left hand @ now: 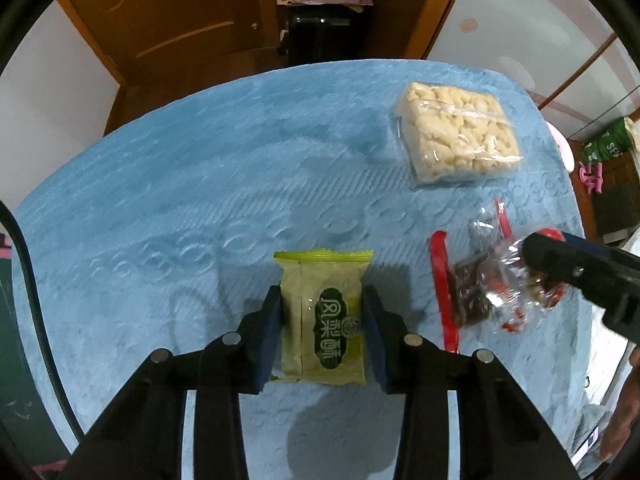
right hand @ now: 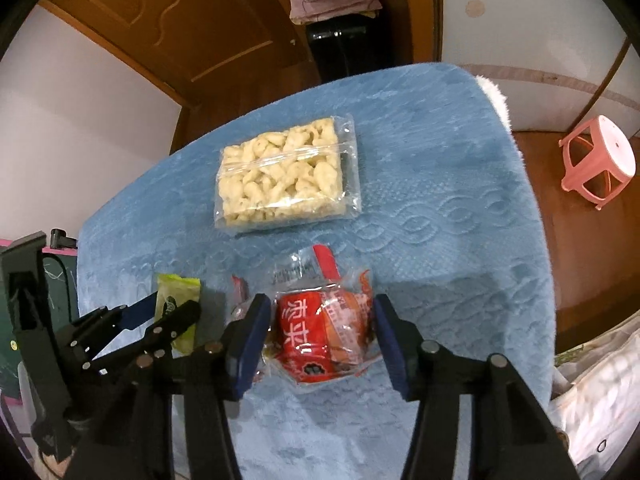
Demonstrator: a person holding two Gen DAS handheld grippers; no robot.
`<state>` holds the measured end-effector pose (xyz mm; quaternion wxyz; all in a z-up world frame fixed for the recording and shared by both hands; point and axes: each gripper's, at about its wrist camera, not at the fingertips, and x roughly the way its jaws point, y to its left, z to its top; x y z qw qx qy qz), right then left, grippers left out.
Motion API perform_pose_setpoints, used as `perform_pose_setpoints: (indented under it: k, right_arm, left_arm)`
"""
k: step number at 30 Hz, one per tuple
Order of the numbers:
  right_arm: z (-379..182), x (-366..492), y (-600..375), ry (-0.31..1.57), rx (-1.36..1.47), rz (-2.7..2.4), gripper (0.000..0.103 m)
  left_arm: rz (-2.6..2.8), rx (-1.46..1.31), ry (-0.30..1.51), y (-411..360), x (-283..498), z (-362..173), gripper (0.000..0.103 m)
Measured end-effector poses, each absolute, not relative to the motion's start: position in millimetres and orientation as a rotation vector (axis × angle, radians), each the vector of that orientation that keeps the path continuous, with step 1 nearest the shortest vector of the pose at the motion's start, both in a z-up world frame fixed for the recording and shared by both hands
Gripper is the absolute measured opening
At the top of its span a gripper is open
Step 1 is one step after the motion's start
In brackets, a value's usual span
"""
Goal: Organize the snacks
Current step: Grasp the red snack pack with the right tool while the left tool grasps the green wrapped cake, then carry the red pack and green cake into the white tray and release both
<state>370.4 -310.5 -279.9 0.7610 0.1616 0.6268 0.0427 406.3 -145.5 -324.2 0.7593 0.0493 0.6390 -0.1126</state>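
I see a big blue cloth (left hand: 200, 184) with a bumpy pattern spread over the table. All the snacks lie on it.

The biggest snack is a clear bag of pale puffed rice cake (left hand: 456, 136). It lies flat on the far side of the cloth, well apart from both grippers. I cannot see any words on it.

Next is the red snack pack (right hand: 320, 336). It has big white Chinese letters, but the wrapper is crinkled and shiny, so I cannot read them for sure. My right gripper (right hand: 322, 344) sits around it. Its left pad is touching the wrapper, and the other pad is just beside it. I cannot tell if it is squeezing the pack yet. In the left wrist view the pack looks see-through, with dark brown pieces inside, and the black finger hides part of it.

The smallest is the green pastry pack (left hand: 324, 320). Its dark label reads 凤梨酥. My left gripper (left hand: 322, 332) has both blue pads pressed on its two sides, holding it low over the cloth. In the right wrist view the fingers hide most of this pack.

A pink stool (right hand: 596, 160) stands on the floor to the right.
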Motion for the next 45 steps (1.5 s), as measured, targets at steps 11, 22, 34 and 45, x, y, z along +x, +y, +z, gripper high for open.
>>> perform_pose_setpoints:
  k: [11,22,34,45]
  right_arm:
    - [-212,310,-330,1.259,0.400,0.152,0.053]
    - [-113,188,-332,1.113,0.414,0.251,0.053]
    - [-48,66,-303,0.961,0.318,0.336,0.053]
    - [-74,15,-269,1.039,0.279,0.377,0.053]
  left_arm:
    - [-0.265,0.082,1.317,-135,337,-235,0.037]
    - [-0.270,0.006,1.211,-97,210,-125,0.037]
    - [-0.218,0.009,1.073,-77,78,-67,0.037]
    - [-0.155,0.014,1.118,-77,14,-103,0.037]
